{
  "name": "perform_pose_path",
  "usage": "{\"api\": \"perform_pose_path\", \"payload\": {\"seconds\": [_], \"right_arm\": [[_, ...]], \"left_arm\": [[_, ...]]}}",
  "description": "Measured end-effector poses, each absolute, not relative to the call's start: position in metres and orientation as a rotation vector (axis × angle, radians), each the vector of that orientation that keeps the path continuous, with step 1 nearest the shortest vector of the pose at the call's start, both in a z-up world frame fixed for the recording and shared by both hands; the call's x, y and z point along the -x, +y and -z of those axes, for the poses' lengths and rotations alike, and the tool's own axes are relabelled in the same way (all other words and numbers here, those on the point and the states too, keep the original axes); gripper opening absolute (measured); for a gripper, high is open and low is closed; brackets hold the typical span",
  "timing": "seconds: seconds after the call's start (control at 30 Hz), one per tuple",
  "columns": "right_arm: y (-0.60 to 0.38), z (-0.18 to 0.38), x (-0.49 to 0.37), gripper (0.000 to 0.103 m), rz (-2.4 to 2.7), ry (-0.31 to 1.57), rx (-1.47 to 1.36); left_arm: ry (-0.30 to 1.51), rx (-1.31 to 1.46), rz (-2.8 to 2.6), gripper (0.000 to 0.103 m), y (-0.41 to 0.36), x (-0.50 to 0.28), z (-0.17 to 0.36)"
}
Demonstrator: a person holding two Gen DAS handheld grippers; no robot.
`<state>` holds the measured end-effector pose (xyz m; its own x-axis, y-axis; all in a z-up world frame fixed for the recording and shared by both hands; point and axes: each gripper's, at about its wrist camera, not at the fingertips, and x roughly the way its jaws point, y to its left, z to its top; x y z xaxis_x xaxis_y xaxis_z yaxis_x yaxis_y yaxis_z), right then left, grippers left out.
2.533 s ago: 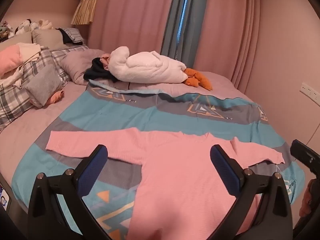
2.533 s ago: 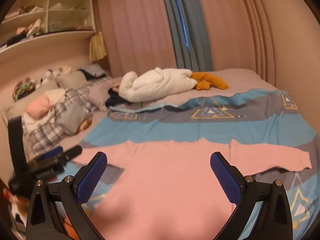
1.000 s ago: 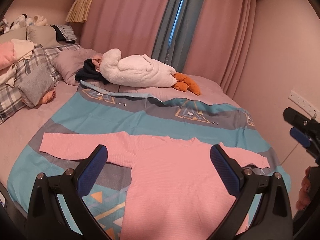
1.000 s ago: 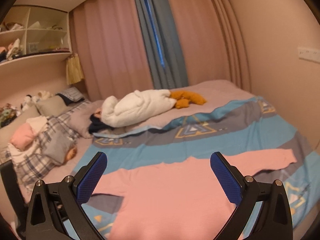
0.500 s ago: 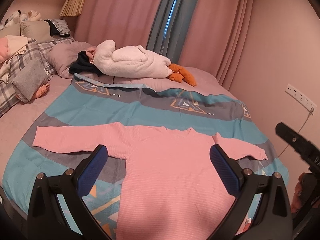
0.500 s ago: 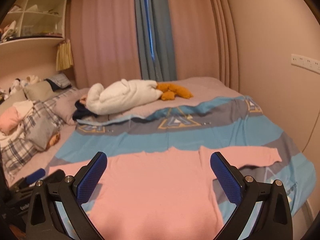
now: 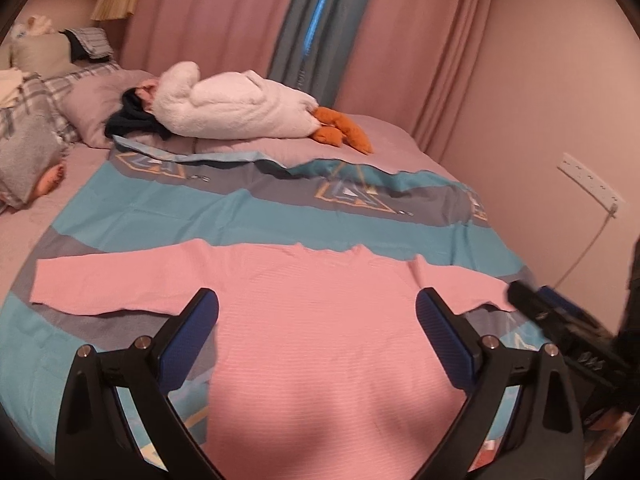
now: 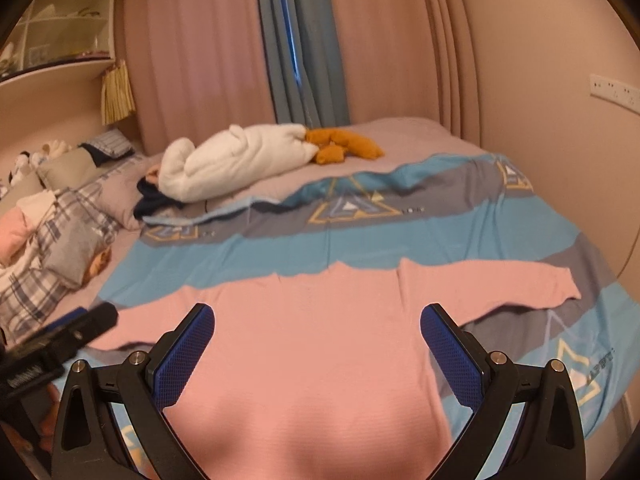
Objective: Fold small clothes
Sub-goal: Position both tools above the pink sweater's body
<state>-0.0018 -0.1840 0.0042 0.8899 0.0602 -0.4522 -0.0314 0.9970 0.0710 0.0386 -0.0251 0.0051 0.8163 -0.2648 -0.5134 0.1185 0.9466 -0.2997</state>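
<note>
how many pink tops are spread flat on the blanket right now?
1. The pink long-sleeve top lies flat on the blue-grey blanket, sleeves out to both sides. More pink fabric sits bundled in the pillow pile by the headboard; it is bunched, so I cannot tell what garment it is.

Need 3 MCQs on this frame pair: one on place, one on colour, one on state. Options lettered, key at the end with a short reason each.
1. Where does the white plush toy lie?
A. On the pink top
B. At the far end of the bed, by the curtains
C. On the wall shelf

2. What colour is the long-sleeved top spread on the blue and grey bedspread?
A. Pink
B. White
C. Grey plaid

3. How do the left gripper and right gripper stand?
A. Both shut on a sleeve
B. One open, one shut
C. Both open, holding nothing

Key:
1 B: the toy rests beyond the bedspread, before the curtains.
2 A: the flat garment with both sleeves out is pink.
3 C: in each wrist view the blue pads stand wide apart, with no cloth between them.
</note>
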Motion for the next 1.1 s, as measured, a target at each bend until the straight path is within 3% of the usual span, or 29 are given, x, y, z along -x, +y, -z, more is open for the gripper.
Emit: {"api": "perform_pose_path", "payload": {"seconds": [0.4,1.1], "right_arm": [[-0.197,-0.01,-0.019,0.102,-0.048,0.517,-0.075],[-0.188,0.003,-0.053,0.102,-0.097,0.598,-0.074]], "left_arm": [[0.644,0.189,0.213,0.096,-0.042,-0.066,-0.015],[0.777,0.186,0.103,0.096,-0.025,-0.09,0.013]]}}
